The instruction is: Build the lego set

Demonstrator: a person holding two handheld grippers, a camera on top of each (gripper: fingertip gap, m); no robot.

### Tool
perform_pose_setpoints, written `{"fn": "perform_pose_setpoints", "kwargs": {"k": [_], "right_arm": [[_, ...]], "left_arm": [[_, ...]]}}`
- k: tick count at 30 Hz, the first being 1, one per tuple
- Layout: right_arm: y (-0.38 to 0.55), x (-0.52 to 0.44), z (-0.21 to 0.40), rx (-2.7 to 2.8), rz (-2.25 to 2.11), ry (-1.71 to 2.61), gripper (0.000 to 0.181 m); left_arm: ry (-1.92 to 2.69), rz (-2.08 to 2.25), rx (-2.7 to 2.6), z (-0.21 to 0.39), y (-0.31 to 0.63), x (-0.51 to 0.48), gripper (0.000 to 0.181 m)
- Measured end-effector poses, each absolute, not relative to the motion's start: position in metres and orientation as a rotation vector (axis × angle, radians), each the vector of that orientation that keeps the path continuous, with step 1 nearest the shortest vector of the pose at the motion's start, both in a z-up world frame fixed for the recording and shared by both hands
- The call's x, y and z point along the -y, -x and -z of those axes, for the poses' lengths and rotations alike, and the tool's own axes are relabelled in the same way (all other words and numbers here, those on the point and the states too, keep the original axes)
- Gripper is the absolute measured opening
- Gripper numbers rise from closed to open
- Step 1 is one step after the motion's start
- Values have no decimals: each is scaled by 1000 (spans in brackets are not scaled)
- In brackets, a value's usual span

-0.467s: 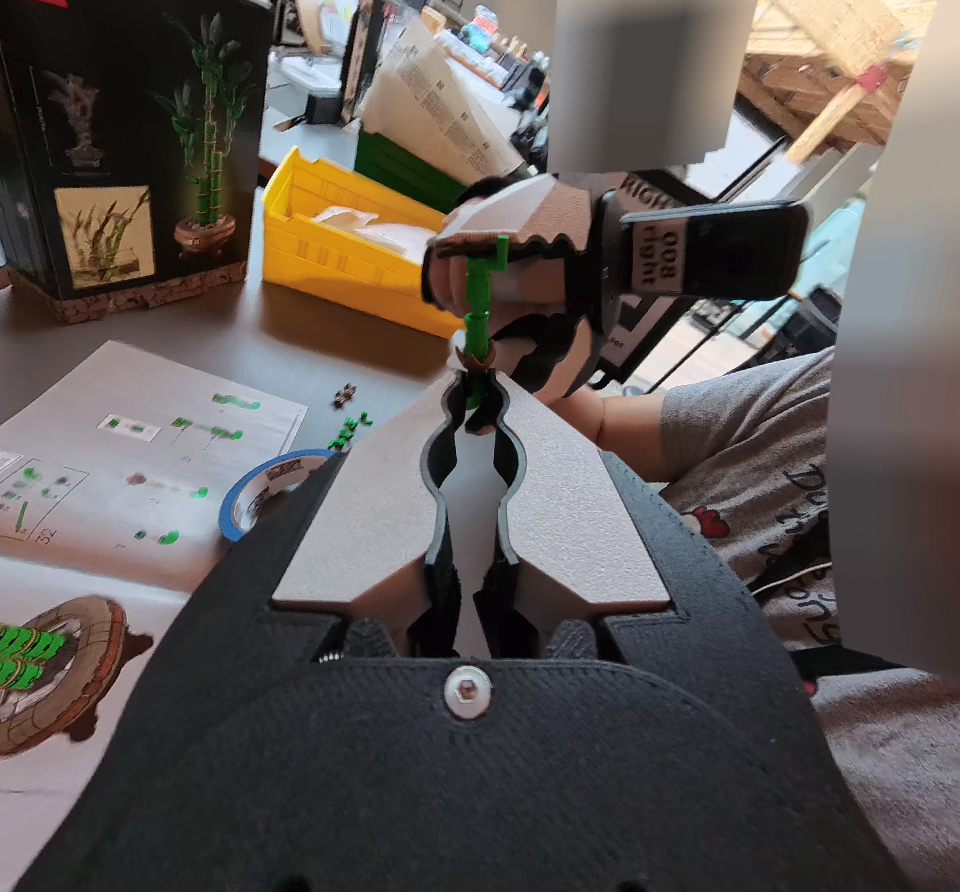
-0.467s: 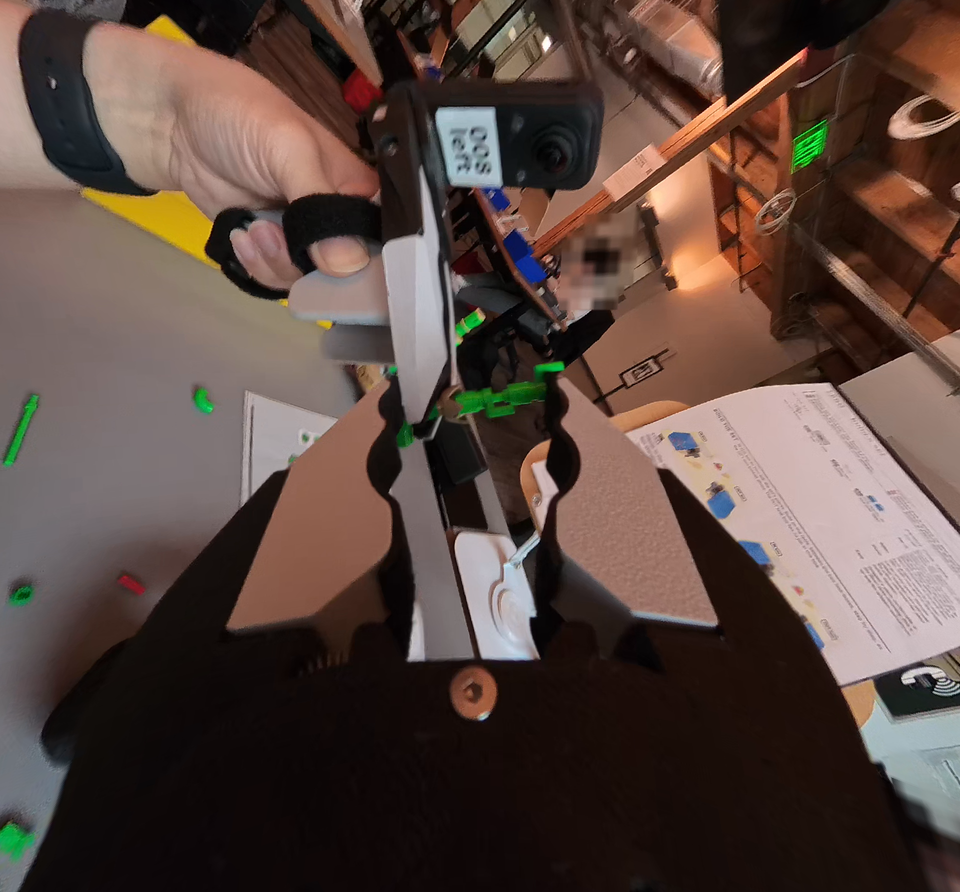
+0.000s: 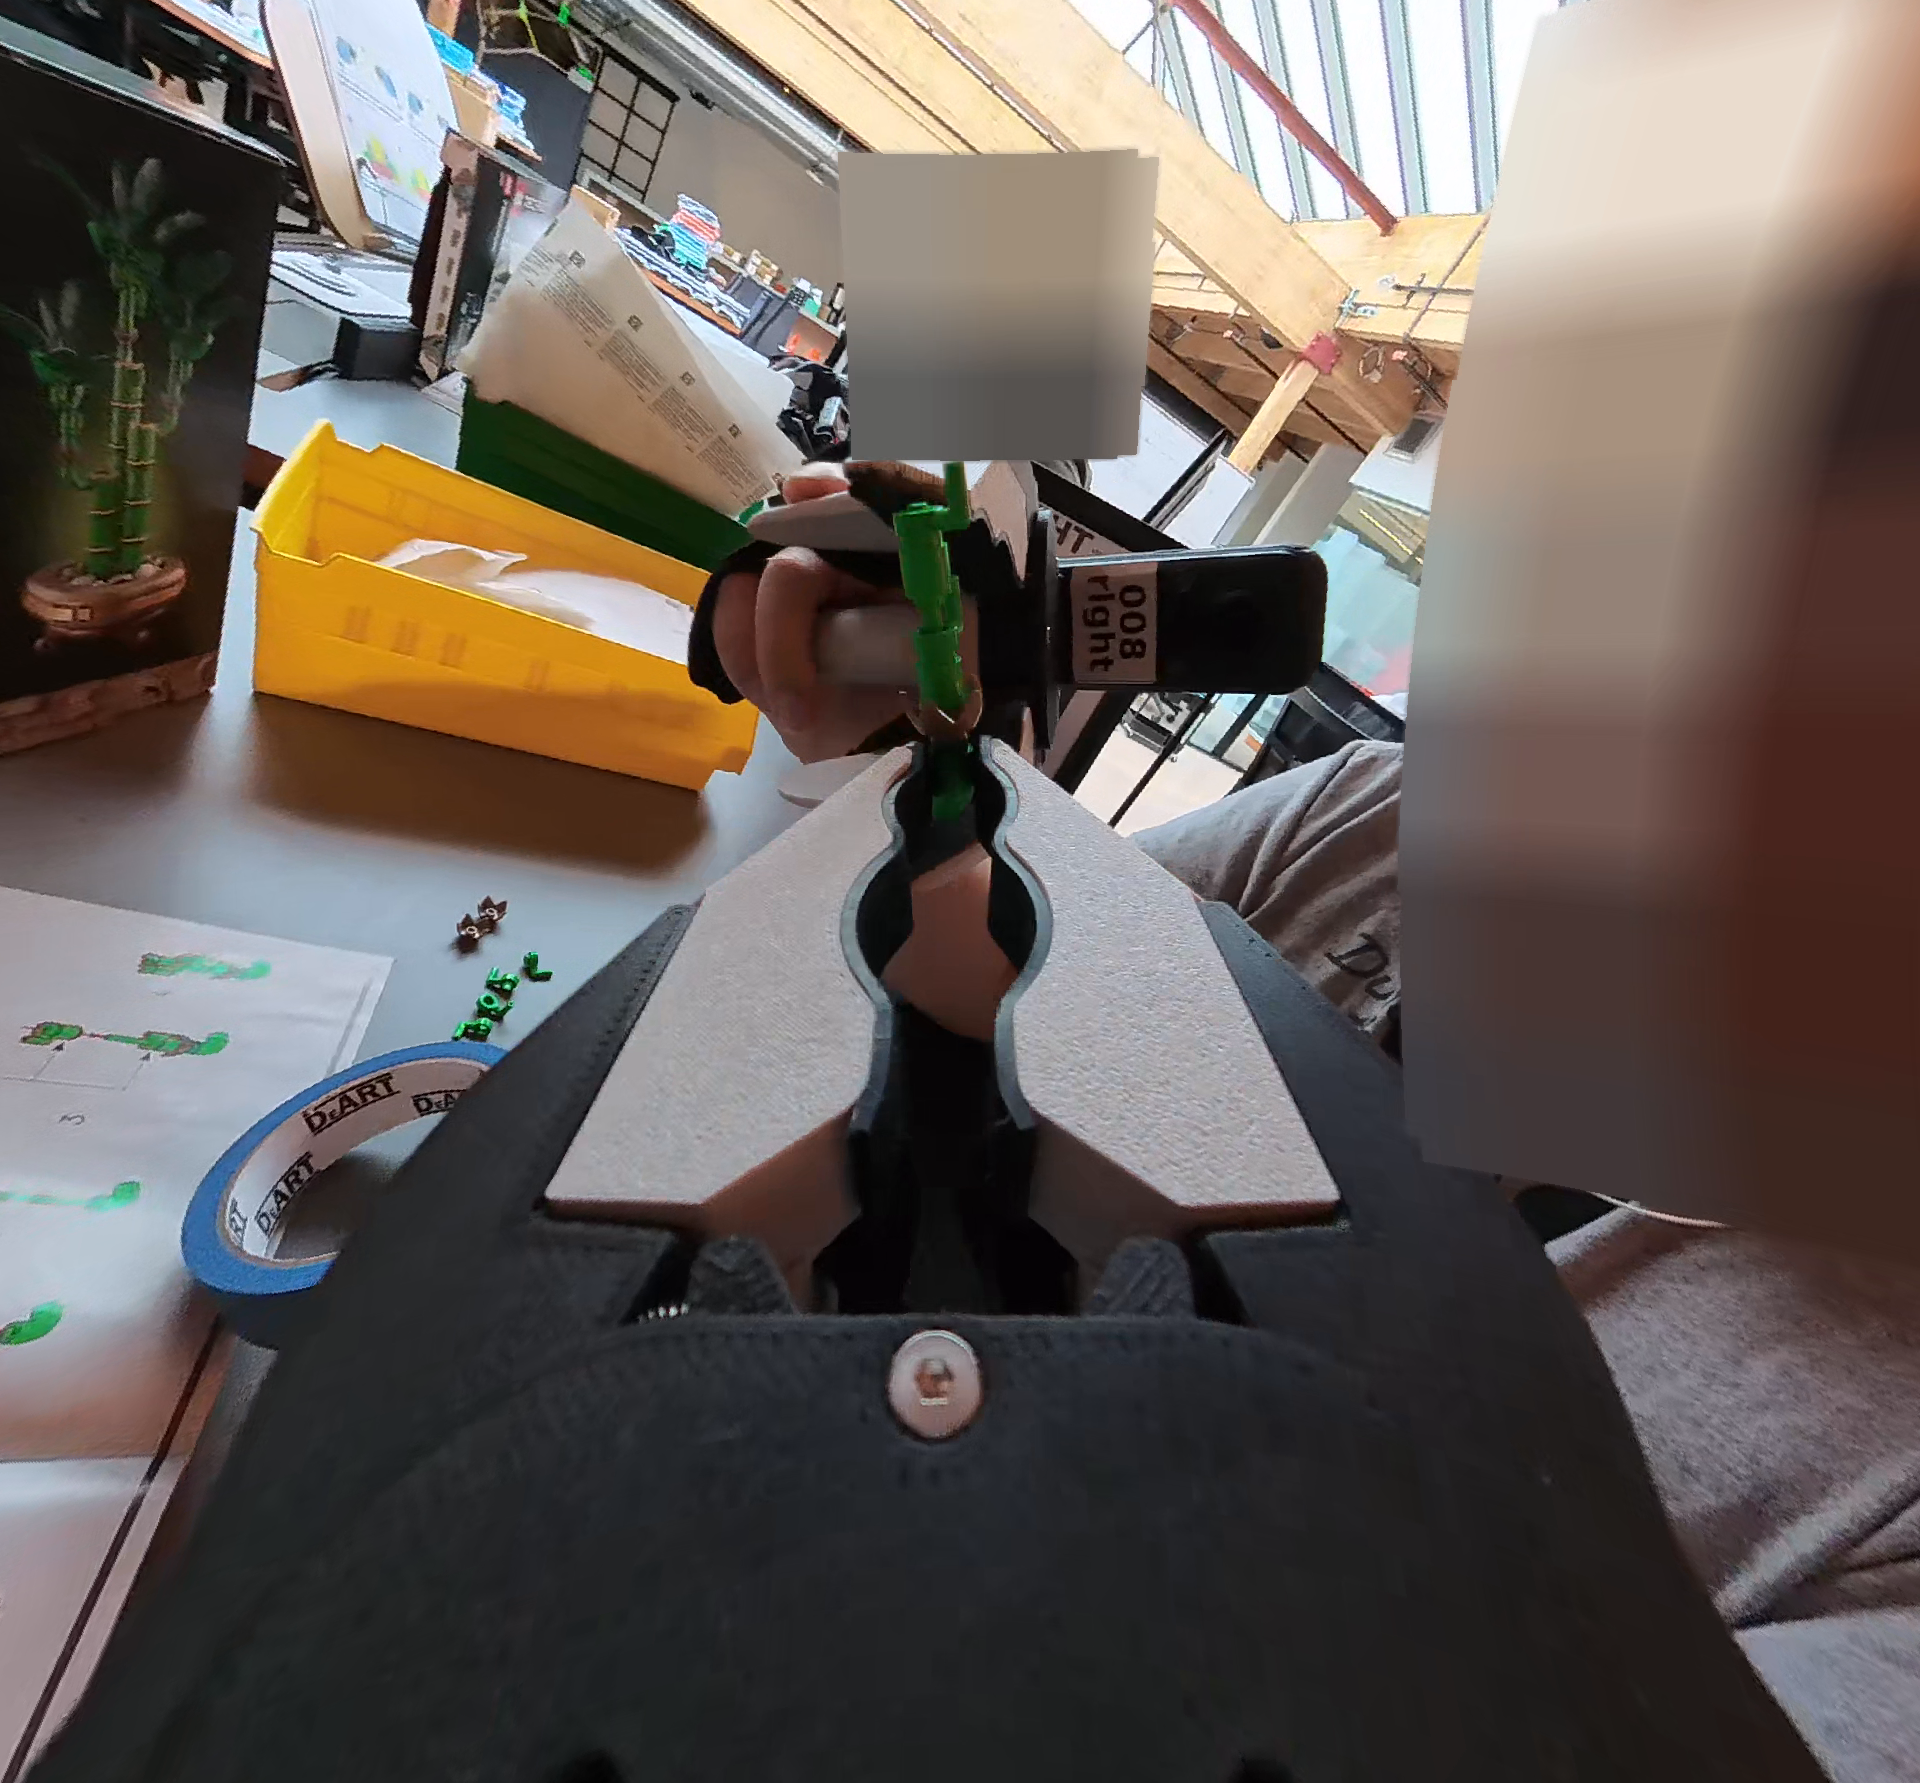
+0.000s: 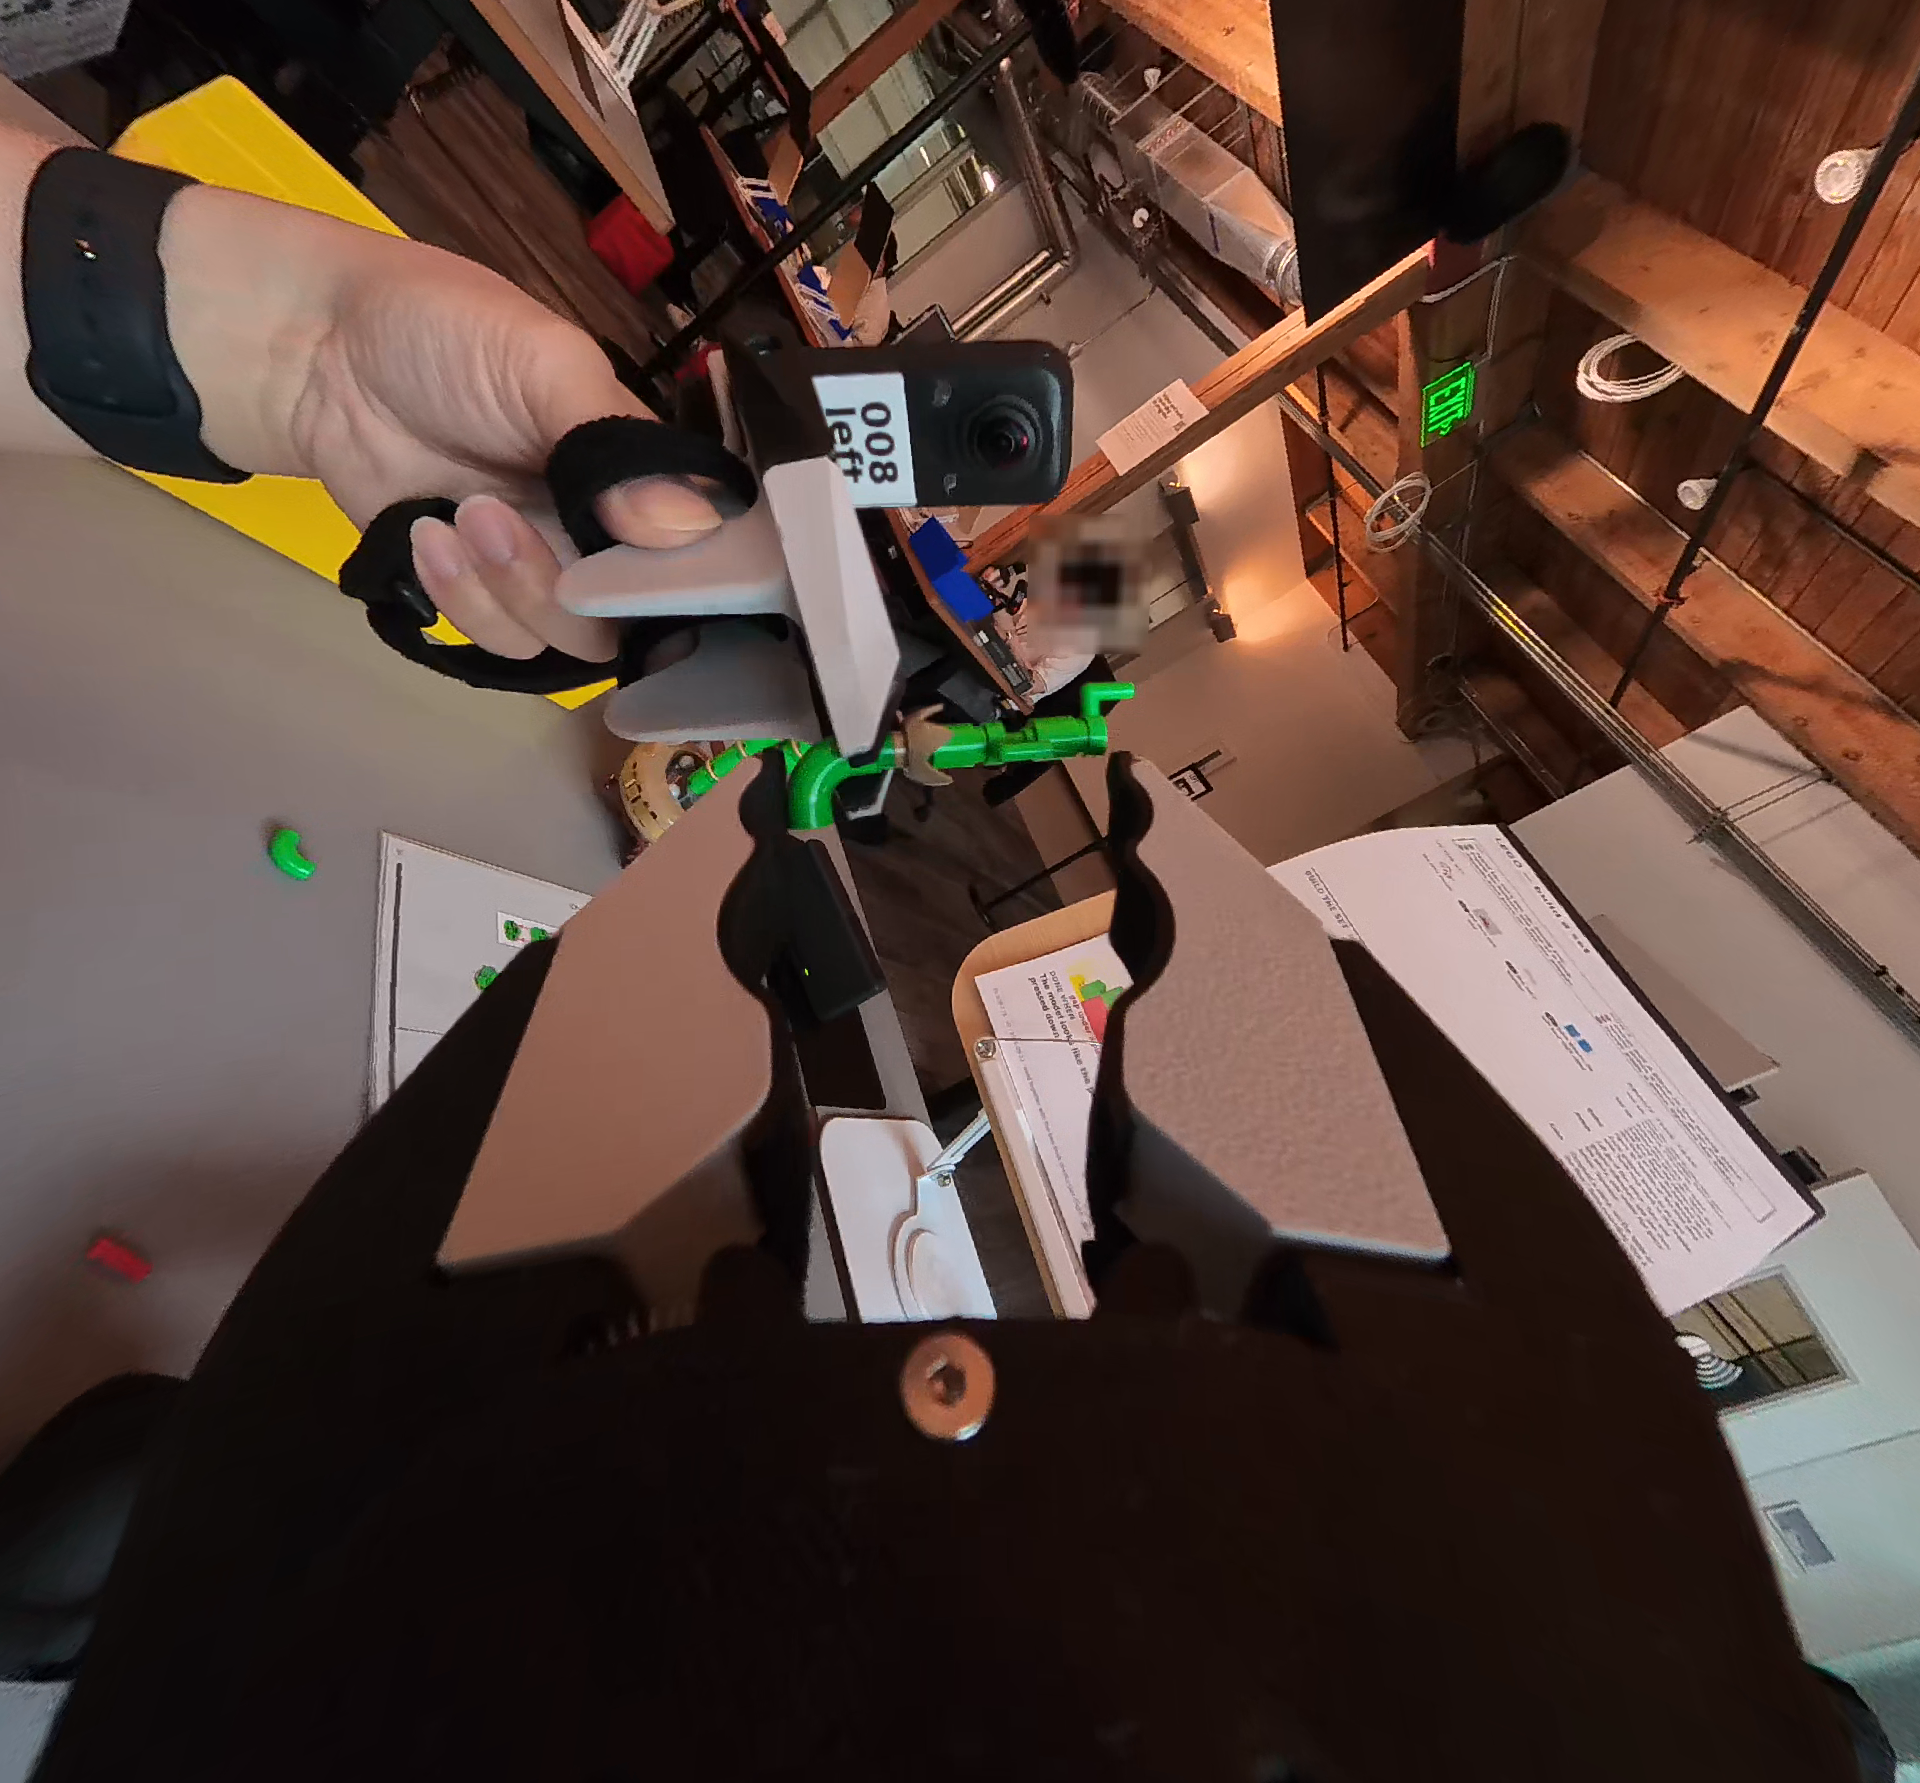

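A thin green bamboo stem with a small brown collar near its base is pinched at its lower end by my left gripper, which is shut on it and holds it upright above the table. In the right wrist view the same stem lies sideways, with a green elbow piece at its gripped end. My right gripper is open. The stem sits just past its fingertips and spans the gap without being clamped. The left gripper shows there too, held by a hand.
A yellow bin, the set's dark box, an open instruction booklet and a blue tape roll are on the grey table. Small loose green pieces lie near the tape. A green elbow and a red piece lie apart. My two grippers' fingertips are within a few centimetres of each other.
The left gripper has tilted upward with the stem still in it. The right gripper's fingers have spread slightly and drawn back, so the stem now lies just beyond their tips.
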State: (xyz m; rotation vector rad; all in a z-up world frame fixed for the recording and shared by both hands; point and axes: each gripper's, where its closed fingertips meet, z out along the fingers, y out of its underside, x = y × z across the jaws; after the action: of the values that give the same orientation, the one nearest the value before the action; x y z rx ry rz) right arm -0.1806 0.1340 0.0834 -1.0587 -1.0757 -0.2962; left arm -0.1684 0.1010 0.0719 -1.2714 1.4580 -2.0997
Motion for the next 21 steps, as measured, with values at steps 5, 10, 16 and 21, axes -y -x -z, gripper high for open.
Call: {"fn": "perform_pose_setpoints", "kwargs": {"k": [5, 10, 16, 21], "right_arm": [[185, -131, -82, 1108, 310, 1046, 56], [187, -130, -83, 1109, 320, 1037, 57], [190, -128, -85, 1105, 315, 1021, 57], [190, -129, -83, 1108, 315, 1031, 58]], "left_arm": [[1244, 2104, -1492, -71, 172, -98, 5], [1226, 2105, -1506, -72, 174, -97, 5], [1221, 2115, -1516, -74, 178, -96, 5], [1234, 2101, -1523, -73, 178, -98, 5]]}}
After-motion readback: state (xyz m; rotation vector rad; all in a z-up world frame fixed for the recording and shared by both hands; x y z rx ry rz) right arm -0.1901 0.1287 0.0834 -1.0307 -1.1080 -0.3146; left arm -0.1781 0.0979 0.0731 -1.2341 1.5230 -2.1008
